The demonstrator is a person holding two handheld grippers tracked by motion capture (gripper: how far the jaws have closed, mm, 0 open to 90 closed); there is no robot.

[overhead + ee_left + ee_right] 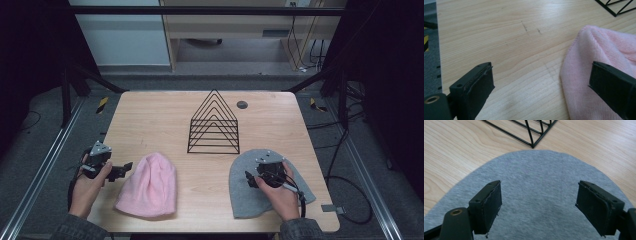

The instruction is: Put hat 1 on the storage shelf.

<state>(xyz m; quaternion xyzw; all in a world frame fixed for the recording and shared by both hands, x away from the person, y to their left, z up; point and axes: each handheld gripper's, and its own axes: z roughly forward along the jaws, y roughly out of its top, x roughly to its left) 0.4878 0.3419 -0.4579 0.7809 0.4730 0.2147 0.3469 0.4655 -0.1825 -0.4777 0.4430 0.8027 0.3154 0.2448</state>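
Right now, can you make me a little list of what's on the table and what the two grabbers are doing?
table: wooden table
left side: pink hat, lying flat
right side: grey hat, lying flat
middle, farther back: black wire rack, upright
left gripper: open, beside the pink hat, holding nothing
right gripper: open, over the grey hat, fingers apart, holding nothing
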